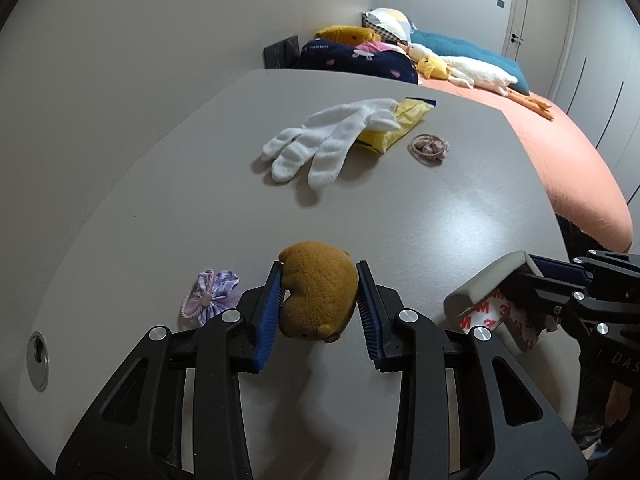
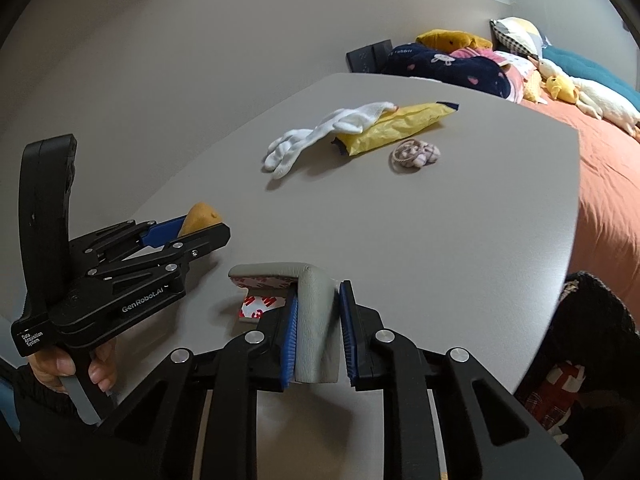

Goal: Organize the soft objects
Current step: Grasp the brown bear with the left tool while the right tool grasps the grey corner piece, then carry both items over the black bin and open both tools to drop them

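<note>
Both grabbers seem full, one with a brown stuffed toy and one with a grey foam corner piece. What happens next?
Probably carry the brown plush toy, clamped in the left hand-held gripper, toward the white glove and set it down; the table beside it is bare.

A small brown plush bear (image 1: 318, 290) is squeezed between two blue pads, lifted just above the grey table (image 1: 440, 216), its face pointing down toward the camera. A grey foam corner guard (image 2: 316, 320), bent in an L with red-printed white adhesive backing, is likewise clamped between blue pads. Further back a white knit glove (image 1: 324, 140) lies flat, its cuff overlapping a crumpled yellow packet (image 1: 394, 128). Just beside the packet sits a pinkish hair tie (image 1: 429, 149). A lilac fabric bow (image 1: 210, 296) rests near the bear.
</note>
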A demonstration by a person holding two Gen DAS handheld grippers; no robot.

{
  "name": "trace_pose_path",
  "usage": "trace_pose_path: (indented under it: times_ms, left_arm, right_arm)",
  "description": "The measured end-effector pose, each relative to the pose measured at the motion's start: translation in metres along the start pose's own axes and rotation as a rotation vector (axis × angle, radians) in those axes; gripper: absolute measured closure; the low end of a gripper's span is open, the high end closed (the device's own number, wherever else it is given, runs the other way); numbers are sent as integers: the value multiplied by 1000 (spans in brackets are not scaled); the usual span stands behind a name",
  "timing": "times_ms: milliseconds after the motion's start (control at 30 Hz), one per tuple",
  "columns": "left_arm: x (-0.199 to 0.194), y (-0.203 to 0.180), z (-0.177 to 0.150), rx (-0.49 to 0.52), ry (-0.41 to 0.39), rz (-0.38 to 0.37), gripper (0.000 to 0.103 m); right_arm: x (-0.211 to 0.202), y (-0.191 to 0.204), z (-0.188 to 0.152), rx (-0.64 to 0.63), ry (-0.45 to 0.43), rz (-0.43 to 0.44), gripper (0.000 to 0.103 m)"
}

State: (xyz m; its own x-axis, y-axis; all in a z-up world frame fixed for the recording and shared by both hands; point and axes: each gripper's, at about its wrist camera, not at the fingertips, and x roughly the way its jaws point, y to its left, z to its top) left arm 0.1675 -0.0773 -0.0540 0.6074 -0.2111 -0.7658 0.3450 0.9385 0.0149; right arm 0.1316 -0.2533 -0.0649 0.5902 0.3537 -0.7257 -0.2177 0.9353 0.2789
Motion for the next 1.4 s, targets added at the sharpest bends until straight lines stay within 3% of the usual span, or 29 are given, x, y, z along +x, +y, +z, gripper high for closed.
trace_pose_path:
  times_ms: [867,1400]
  left_arm:
    - [-71,-76,-1,42,-99,-65,68]
    - [-80,-144,0,111,-117,-153,68]
  right_arm:
    - [-106,-42,-25,75,-155,-69,82]
    - [-168,-87,-55,141,-230,-144,82]
